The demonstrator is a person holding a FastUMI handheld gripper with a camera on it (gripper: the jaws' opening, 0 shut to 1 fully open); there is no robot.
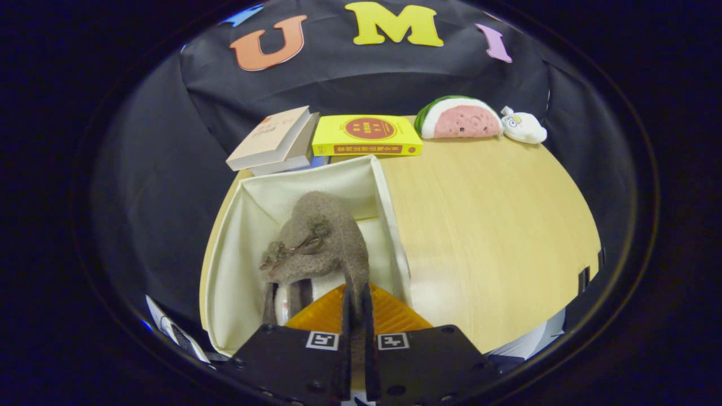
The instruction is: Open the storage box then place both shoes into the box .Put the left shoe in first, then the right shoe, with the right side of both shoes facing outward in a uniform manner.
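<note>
Hand-held gripper (356, 304) sits at 6 o'clock, its two black fingers (345, 316) drawn close together and pinching the rear edge of a brown fuzzy shoe (318, 239); both fingers press on that thin strip of the shoe's heel wall. Behind the fingertips lies the orange ribbed face of the tool body, with two small square markers at its base.

The shoe hangs straight ahead of the fingers, toward 12 o'clock, inside the open cream fabric box (237, 248). Its toe points away from the fingers, and a small bow with pom-poms (293, 248) sits on its upper, at 10 o'clock from the fingertips. Whether the sole touches the box floor cannot be told. Just below the shoe, at 9 o'clock from the fingertips, something dark with a pale lining shows within the box; what it is cannot be told.

The box stands on the left part of a pale wooden surface (496, 225). Beyond it, at 12 o'clock, lie a yellow book (366, 135) and, at 11 o'clock, a stack of beige books (273, 141). At 1 o'clock rest a watermelon plush (459, 118) and a white plush (524, 127), touching each other.
</note>
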